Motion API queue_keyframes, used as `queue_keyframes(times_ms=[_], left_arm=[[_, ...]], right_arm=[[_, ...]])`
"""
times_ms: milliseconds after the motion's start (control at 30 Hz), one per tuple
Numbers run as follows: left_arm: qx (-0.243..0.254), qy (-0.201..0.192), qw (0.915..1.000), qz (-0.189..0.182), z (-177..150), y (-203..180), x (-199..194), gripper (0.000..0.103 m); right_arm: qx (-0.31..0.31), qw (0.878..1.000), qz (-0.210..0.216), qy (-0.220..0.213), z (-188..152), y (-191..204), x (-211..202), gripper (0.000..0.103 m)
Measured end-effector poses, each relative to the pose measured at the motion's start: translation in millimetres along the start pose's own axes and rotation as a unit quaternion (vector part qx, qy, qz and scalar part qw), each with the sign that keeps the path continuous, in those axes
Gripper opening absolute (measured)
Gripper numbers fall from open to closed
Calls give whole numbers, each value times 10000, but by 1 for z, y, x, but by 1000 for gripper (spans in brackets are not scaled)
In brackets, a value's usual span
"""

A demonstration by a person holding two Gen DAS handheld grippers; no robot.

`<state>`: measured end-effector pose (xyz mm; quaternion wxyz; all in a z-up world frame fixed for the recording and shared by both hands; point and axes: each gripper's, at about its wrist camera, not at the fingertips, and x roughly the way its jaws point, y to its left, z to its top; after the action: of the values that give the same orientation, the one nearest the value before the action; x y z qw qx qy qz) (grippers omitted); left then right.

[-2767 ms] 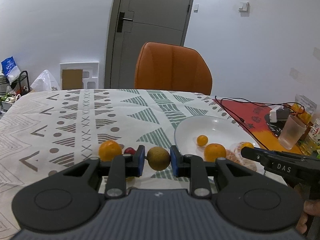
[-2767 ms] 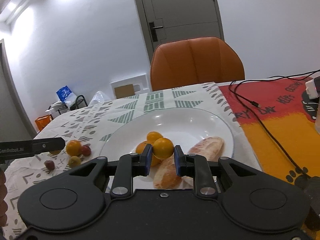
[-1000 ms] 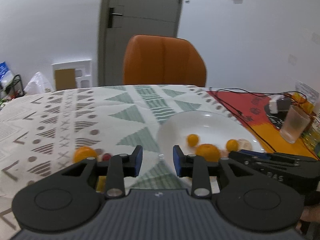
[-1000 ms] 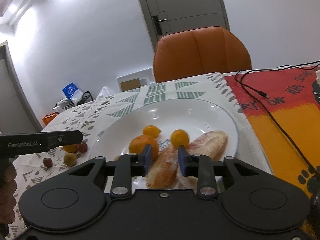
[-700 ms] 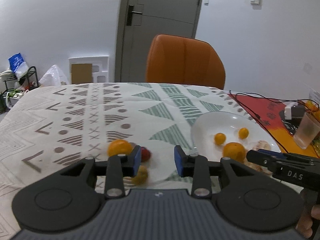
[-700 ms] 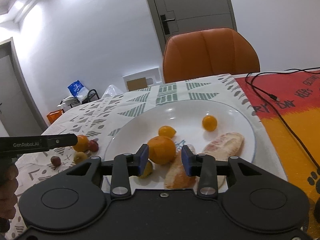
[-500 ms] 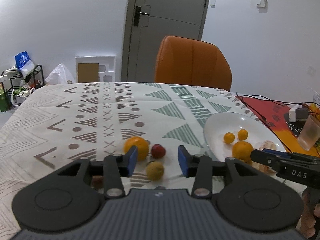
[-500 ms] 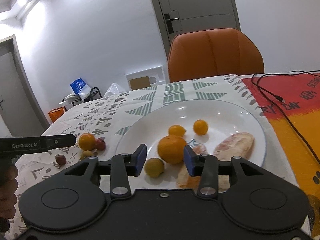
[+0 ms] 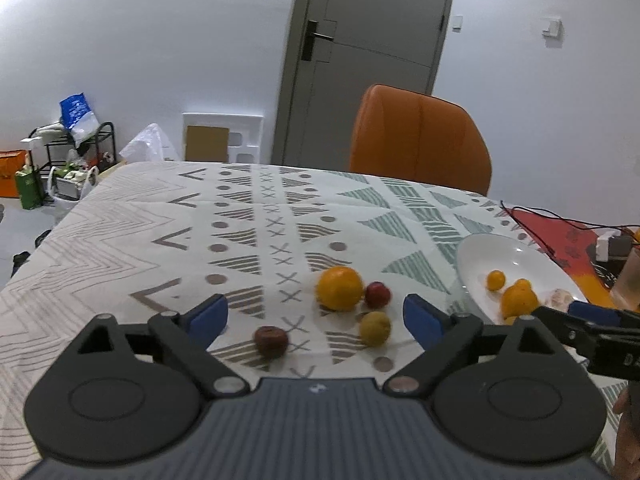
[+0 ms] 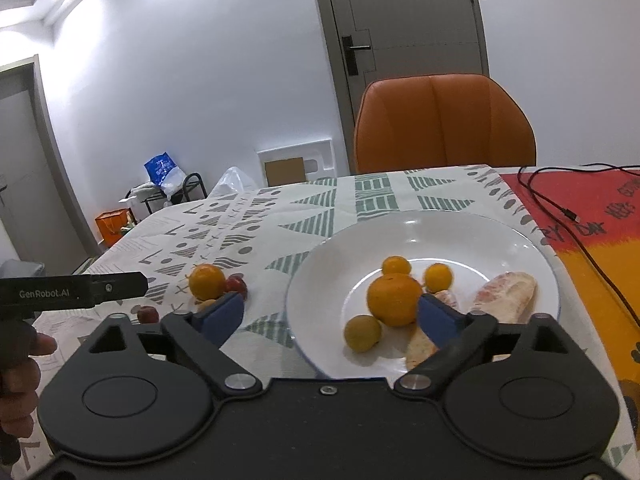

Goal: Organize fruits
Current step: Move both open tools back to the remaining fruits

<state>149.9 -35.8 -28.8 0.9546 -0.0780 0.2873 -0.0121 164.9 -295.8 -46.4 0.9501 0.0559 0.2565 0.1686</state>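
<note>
Left gripper [image 9: 316, 318] and right gripper [image 10: 330, 316] both spread apart, empty. Loose orange [image 9: 339, 288] at twelve o'clock; plate [image 10: 520, 246] holds fruit.

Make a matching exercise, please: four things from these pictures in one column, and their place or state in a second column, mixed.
1. large orange
2. red fruit
3. left gripper
4. chair

a. behind the table
b. on the white plate
c. open, empty
d. on the tablecloth, beside an orange

Pairs: 1-b, 2-d, 3-c, 4-a
</note>
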Motion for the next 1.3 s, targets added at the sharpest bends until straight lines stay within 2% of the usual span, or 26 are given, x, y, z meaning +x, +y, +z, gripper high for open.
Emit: queue_keyframes(times_ms=[133, 333, 500, 833, 1067, 1167, 1300], left_arm=[[-67, -10, 9999, 86, -1, 11, -4, 95], [-108, 96, 9998, 121, -6, 24, -7, 95], [-304, 34, 9994, 156, -9, 35, -12, 95], [-356, -122, 9990, 222, -9, 44, -19, 94], [-454, -40, 9988, 162, -10, 48, -17, 94], [-449, 0, 9989, 141, -10, 48, -14, 94], [-416, 51, 9991, 104, -11, 46, -11, 92]], right_arm=[[-61, 10000, -9, -25, -3, 9, 1, 99], [-76, 9999, 70, 1, -4, 18, 4, 99], [-134, 9998, 152, 1, -5, 27, 4, 99], [-197, 9994, 289, 45, -7, 40, 8, 99], [-258, 9986, 449, 96, -9, 46, 10, 99], [-315, 9977, 570, 160, -10, 48, 12, 94], [-335, 9969, 660, 279, -12, 51, 17, 82]])
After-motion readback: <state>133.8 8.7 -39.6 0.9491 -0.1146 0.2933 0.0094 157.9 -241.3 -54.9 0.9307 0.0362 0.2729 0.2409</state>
